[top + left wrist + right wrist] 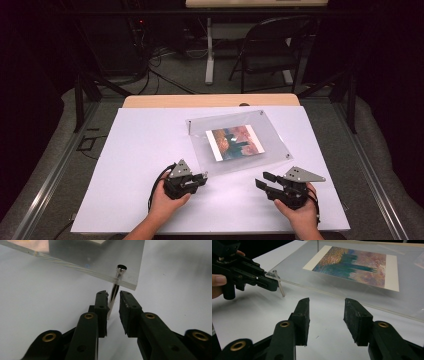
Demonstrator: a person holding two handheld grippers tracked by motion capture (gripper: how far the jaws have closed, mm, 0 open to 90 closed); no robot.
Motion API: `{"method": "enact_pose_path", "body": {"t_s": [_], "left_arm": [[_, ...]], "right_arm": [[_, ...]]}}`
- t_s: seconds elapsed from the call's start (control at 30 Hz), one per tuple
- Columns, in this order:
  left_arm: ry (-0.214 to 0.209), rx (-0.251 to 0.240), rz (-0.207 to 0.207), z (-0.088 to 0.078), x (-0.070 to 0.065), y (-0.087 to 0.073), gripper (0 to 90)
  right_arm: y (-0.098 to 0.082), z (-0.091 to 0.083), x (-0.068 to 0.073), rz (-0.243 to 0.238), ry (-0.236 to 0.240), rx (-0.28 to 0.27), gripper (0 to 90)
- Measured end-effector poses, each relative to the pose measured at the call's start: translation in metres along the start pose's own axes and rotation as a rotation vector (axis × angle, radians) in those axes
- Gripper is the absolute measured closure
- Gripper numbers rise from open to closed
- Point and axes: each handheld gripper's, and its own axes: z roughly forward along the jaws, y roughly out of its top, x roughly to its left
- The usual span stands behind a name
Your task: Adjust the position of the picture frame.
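Your left gripper (114, 298) has its jaws nearly closed around the metal standoff pin (114, 293) at the near corner of the clear acrylic photo frame (270, 135) lying on the white table (140, 150), while your right gripper (326, 312) rests half open, holding nothing.

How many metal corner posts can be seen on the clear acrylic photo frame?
4, one per frame corner: far-left post, far-right post, near-right post, and near-left post between the jaws of the left gripper. None seems hidden.

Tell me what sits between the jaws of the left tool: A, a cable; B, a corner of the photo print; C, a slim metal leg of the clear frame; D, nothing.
C: in the left gripper view the left tool has the shiny metal leg under the clear frame's corner between its jaws.
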Motion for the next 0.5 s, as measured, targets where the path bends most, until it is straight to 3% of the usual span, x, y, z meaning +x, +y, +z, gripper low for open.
{"method": "enact_pose_path", "body": {"t_s": [0.13,0.33,0.5], "left_arm": [[0.003,0.008,0.005,0.003,-0.001,0.002,82.8],[0.003,0.023,-0.002,0.003,-0.002,0.005,83.8],[-0.05,0.031,0.017,0.009,-0.014,0.009,83.9]], "right_arm": [[0.0,-0.001,-0.001,0.009,-0.001,-0.002,55.7],[0.0,-0.001,-0.001,0.013,0.001,-0.001,55.7],[0.0,0.0,-0.001,0.018,0.006,-0.004,55.7]]}}
